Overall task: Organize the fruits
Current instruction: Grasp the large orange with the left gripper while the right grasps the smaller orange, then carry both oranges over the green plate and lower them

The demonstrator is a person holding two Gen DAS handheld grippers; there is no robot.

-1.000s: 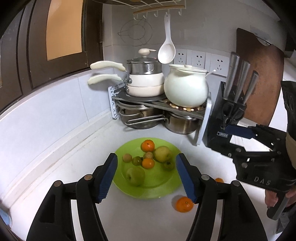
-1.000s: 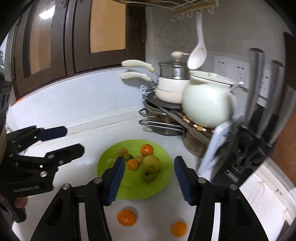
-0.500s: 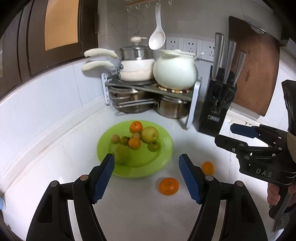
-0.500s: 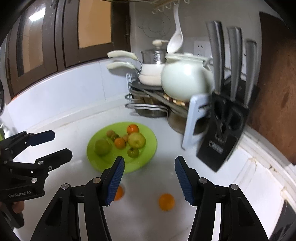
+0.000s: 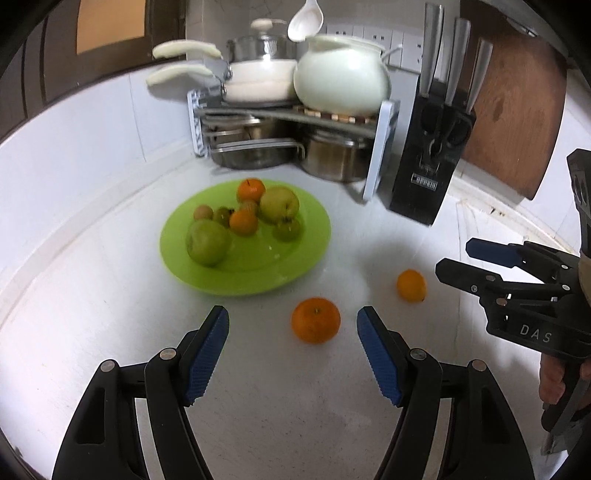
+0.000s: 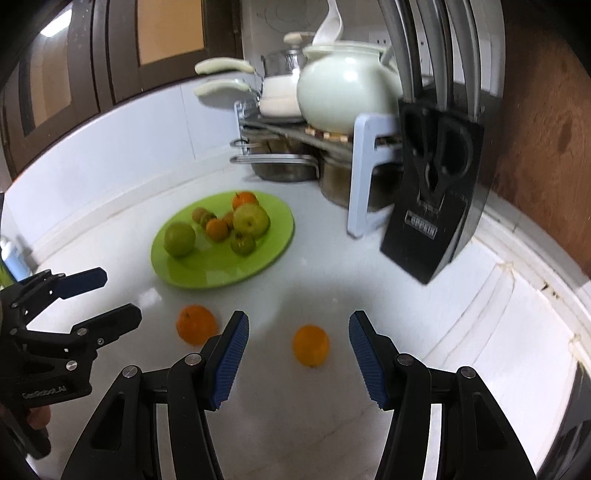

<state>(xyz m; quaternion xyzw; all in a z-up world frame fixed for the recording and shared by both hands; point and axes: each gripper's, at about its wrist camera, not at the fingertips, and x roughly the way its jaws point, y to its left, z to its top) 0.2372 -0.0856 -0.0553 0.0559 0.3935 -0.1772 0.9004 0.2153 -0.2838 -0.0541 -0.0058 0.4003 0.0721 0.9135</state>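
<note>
A green plate (image 5: 303, 254) (image 6: 273, 251) on the white counter holds several fruits: green apples, small oranges and smaller fruits. Two oranges lie loose on the counter in front of it. My left gripper (image 5: 292, 332) is open and empty, with the larger loose orange (image 5: 315, 320) (image 6: 195, 324) just ahead between its fingertips. My right gripper (image 6: 297, 332) is open and empty, with the smaller loose orange (image 6: 311, 345) (image 5: 411, 285) between its fingertips. Each gripper shows in the other's view, the right one (image 5: 454, 260) and the left one (image 6: 122, 295).
A pot rack (image 5: 295, 122) with pans and a white pot (image 5: 341, 77) stands at the back corner. A black knife block (image 5: 430, 158) (image 6: 432, 184) stands right of it, a wooden board (image 5: 513, 107) behind. A ladle (image 5: 304, 20) hangs above.
Both grippers have pulled back and lowered from over the plate toward the two loose oranges. Each orange now lies between a gripper's open fingertips.
</note>
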